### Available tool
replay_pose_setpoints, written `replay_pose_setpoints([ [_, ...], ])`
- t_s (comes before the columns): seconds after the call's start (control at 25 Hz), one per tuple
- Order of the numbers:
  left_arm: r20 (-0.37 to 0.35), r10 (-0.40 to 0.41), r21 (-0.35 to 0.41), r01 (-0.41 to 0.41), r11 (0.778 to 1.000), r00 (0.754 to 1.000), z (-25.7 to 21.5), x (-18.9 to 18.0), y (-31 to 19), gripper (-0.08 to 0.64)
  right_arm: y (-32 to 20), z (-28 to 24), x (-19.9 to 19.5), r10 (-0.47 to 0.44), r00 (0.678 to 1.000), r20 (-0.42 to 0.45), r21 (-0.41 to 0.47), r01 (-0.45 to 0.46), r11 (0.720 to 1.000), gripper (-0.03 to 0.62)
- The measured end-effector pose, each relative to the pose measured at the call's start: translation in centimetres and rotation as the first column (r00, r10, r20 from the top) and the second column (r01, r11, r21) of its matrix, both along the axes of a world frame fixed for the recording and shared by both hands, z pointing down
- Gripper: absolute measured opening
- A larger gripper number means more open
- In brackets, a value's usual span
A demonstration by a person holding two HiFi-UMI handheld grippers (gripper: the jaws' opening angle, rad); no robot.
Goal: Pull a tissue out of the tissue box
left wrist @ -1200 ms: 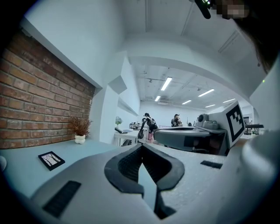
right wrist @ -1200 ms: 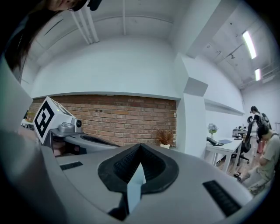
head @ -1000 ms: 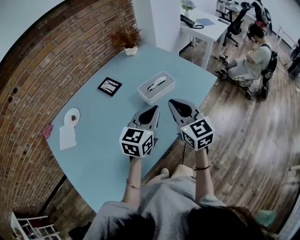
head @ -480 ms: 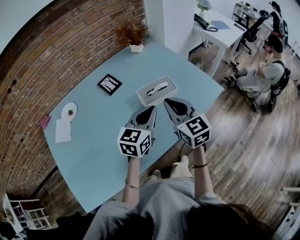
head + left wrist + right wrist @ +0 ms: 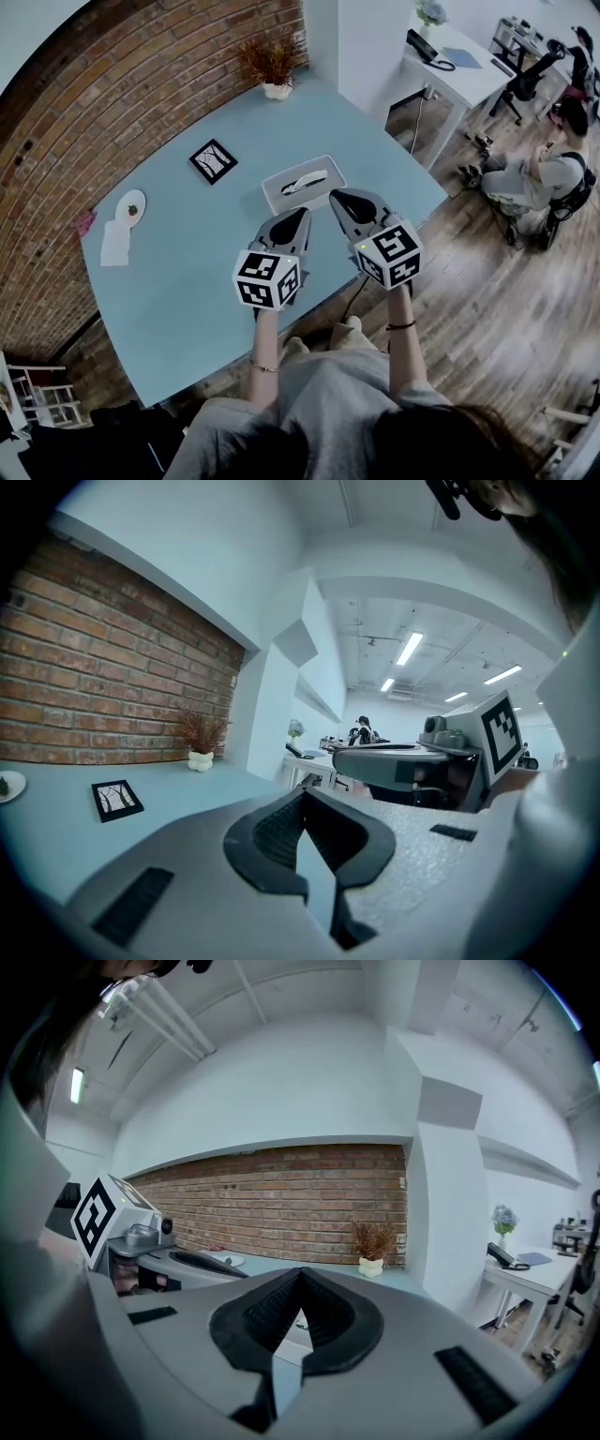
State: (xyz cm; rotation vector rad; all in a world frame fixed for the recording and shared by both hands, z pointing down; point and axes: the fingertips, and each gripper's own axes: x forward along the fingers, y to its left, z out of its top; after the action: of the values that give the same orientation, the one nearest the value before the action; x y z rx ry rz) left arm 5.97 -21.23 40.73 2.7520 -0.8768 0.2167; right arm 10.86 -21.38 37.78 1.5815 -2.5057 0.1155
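Hovering both claws just short of the tissue box (image 5: 328, 167) in the head view, above the pale blue surface (image 5: 187, 281); holding the left claw (image 5: 302, 215) by its near side and the right claw (image 5: 335, 195) at its near right corner, neither touching the white tissue (image 5: 304, 182) poking from the slot on top; judging this as the approach, with nothing pulled yet. Needing next to part one claw's jaws, bring them over the slot and pinch the raised tissue, perhaps steadying the tissue box with the other. Noting the tissue box lying fairly near the surface's near edge, with wooden floor (image 5: 469, 281) beyond, so risking a slide off if dragged that way; finding ample bare room to the left, with a small framed picture (image 5: 214, 160), a plate (image 5: 131, 207) and a sheet of paper (image 5: 115, 246) well apart, and a potted plant (image 5: 272, 73) at the far corner.

Looking along the left claw (image 5: 306, 795) in the left gripper view: seeing jaws closed tip to tip, gripping nothing; catching the right claw (image 5: 349, 759) just beside, the framed picture (image 5: 117, 800) and potted plant (image 5: 200, 741) off to the left; not seeing the tissue box, hidden below the claw's body.

Looking along the right claw (image 5: 301, 1274) in the right gripper view: seeing jaws fully together and empty; glimpsing a pale sliver, probably the tissue box (image 5: 292, 1346), through the gap under the tips; spotting the left claw (image 5: 225, 1269) at left and a brick wall (image 5: 281, 1204) far behind.
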Motion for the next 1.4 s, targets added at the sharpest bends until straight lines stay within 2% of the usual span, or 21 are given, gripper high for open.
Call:
replay_pose_setpoints([
  [0.36, -0.006, -0.140, -0.054, 0.140, 0.989, 0.990, 2.3, 0.7, 0.0, 0.003, -0.4, 2.9, 1.4, -0.095, 0.995, -0.009, -0.061, 0.095, 0.994, -0.001],
  [0.48, 0.008, -0.155, -0.074, 0.155, 0.985, 0.988, 3.1, 0.8, 0.0, 0.003, -1.1, 3.7, 1.9, -0.096, 0.995, 0.016, -0.082, 0.097, 0.992, 0.000],
  [0.72, 0.039, -0.185, -0.112, 0.188, 0.976, 0.982, 4.7, -0.3, -2.1, 0.003, -3.9, 5.7, 1.6, -0.110, 0.994, 0.006, -0.137, 0.110, 0.984, 0.000],
  [0.92, 0.059, -0.200, -0.151, 0.207, 0.967, 0.978, 6.5, -1.2, -3.8, 0.003, -6.2, 7.7, 1.1, -0.123, 0.992, -0.037, -0.179, 0.114, 0.977, 0.000],
  [1.28, 0.051, -0.239, -0.222, 0.245, 0.944, 0.970, 9.1, -2.3, -6.6, 0.003, -9.6, 10.3, 0.2, -0.196, 0.973, -0.122, -0.240, 0.163, 0.957, 0.003],
  [1.4, 0.049, -0.249, -0.239, 0.253, 0.937, 0.967, 9.9, -2.5, -7.2, 0.003, -10.4, 11.1, -0.3, -0.230, 0.963, -0.142, -0.257, 0.189, 0.948, 0.041],
])
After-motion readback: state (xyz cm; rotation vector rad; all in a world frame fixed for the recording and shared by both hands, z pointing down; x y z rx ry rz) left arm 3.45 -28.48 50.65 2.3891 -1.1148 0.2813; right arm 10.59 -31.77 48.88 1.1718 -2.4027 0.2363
